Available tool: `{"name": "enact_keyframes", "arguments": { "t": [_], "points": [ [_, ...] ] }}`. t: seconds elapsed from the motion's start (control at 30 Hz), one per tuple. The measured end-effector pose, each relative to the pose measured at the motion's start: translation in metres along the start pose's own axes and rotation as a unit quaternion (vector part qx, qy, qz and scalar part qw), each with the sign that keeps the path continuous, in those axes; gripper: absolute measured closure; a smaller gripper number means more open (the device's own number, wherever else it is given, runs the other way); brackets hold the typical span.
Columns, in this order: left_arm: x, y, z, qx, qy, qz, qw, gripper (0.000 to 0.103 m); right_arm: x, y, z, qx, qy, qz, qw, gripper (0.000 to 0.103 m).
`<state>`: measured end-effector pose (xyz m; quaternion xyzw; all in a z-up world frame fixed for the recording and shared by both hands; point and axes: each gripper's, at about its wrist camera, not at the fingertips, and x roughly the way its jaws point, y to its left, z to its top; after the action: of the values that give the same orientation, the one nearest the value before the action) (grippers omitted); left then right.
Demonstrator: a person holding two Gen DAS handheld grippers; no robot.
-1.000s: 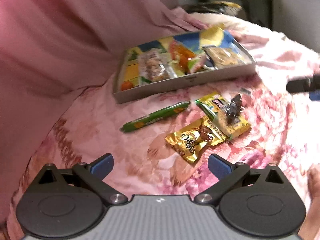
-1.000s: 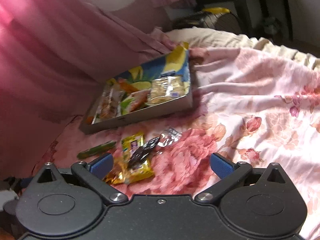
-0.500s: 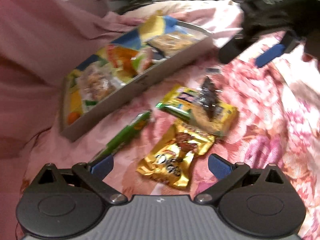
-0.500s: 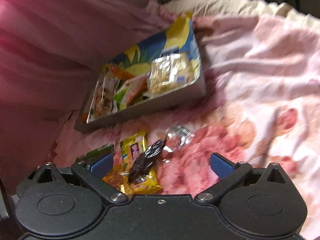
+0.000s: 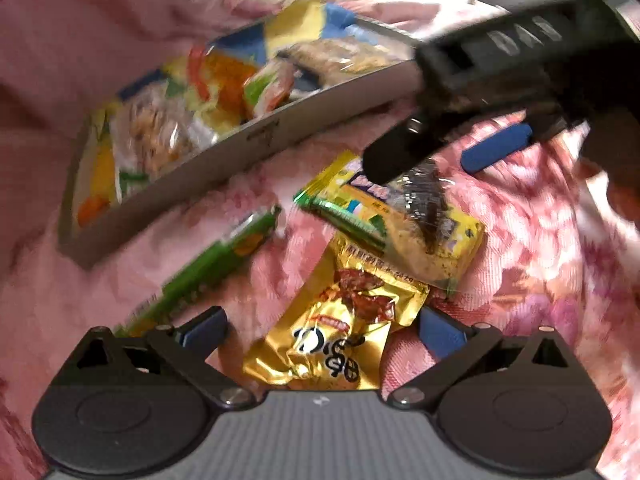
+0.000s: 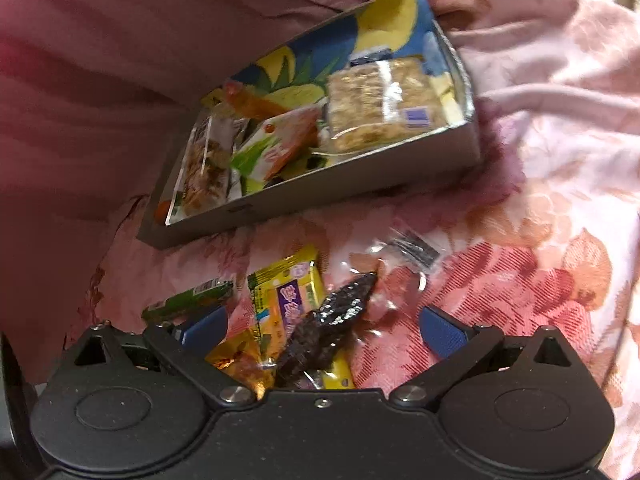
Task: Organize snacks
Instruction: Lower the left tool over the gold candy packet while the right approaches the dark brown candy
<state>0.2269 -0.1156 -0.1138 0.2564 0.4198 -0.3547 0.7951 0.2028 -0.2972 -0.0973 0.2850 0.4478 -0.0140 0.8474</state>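
Floral bedspread (image 6: 540,240) carries a shallow grey box (image 6: 320,196) already holding several snack packs, lying well ahead of both grippers. Left gripper (image 5: 320,326): jaws spread, nothing held, gold packet (image 5: 340,332) directly between the fingers, green stick pack (image 5: 216,264) ahead-left. Right gripper (image 6: 324,326): released, jaws wide, hovering above the dark-wrapped snack (image 6: 332,320) lying on the yellow packet (image 6: 288,300).

A pink floral bedspread (image 6: 540,272) meets a plain pink curtain (image 6: 100,80).
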Motion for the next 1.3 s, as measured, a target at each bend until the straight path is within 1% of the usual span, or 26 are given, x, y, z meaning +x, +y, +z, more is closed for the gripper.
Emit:
{"name": "enact_keyframes", "arguments": {
  "t": [0.03,0.13,0.27,0.4,0.57,0.63,0.7,0.8,0.83,0.87,0.9,1.0,1.07,1.17,1.3],
  "points": [
    [0.001,0.003,0.000,-0.015,0.004,-0.007,0.9999,0.000,0.001,0.002,0.000,-0.007,0.001,-0.001,1.000,0.003],
    [0.000,0.004,0.002,-0.016,0.011,-0.008,0.9998,0.001,0.003,0.003,-0.001,-0.017,0.001,-0.009,1.000,0.008],
    [-0.005,0.002,0.000,-0.025,0.015,-0.020,0.9994,0.006,0.003,0.002,-0.004,-0.030,0.000,-0.024,0.999,0.018],
    [-0.011,-0.005,-0.003,-0.032,0.021,-0.021,0.9991,0.006,0.001,0.002,-0.008,-0.047,0.000,-0.040,0.998,0.030],
    [-0.018,-0.013,-0.008,-0.040,0.026,-0.027,0.9985,0.006,-0.004,0.000,-0.013,-0.069,0.002,-0.057,0.996,0.039],
    [-0.021,-0.015,-0.010,-0.042,0.028,-0.032,0.9982,0.006,-0.006,-0.001,-0.014,-0.069,0.003,-0.058,0.996,0.040],
    [-0.025,-0.017,-0.012,-0.049,0.032,-0.042,0.9975,0.006,-0.009,-0.003,-0.015,-0.069,0.006,-0.064,0.996,0.045],
    [-0.032,-0.016,-0.013,-0.063,0.037,-0.065,0.9952,0.007,-0.015,-0.007,-0.016,-0.069,0.011,-0.077,0.995,0.046],
    [-0.033,-0.015,-0.013,-0.066,0.038,-0.067,0.9949,0.008,-0.016,-0.009,-0.017,-0.066,0.013,-0.079,0.995,0.046],
    [-0.034,-0.015,-0.012,-0.067,0.038,-0.061,0.9951,0.011,-0.018,-0.010,-0.017,-0.062,0.014,-0.079,0.995,0.046],
    [-0.034,-0.014,-0.011,-0.068,0.036,-0.048,0.9959,0.011,-0.019,-0.011,-0.017,-0.058,0.013,-0.078,0.995,0.045],
    [-0.032,-0.009,-0.010,-0.073,0.032,-0.023,0.9965,0.011,-0.019,-0.013,-0.016,-0.043,0.011,-0.070,0.997,0.040],
    [-0.029,-0.005,-0.010,-0.078,0.031,-0.014,0.9964,0.011,-0.017,-0.013,-0.015,-0.040,0.007,-0.068,0.997,0.039],
    [-0.024,-0.003,-0.008,-0.077,0.028,-0.013,0.9966,0.011,-0.011,-0.010,-0.014,-0.050,0.001,-0.073,0.996,0.038],
    [-0.021,-0.012,-0.005,-0.047,0.027,-0.006,0.9985,0.011,-0.005,-0.003,-0.016,-0.073,-0.007,-0.086,0.994,0.035]
  ]
}}
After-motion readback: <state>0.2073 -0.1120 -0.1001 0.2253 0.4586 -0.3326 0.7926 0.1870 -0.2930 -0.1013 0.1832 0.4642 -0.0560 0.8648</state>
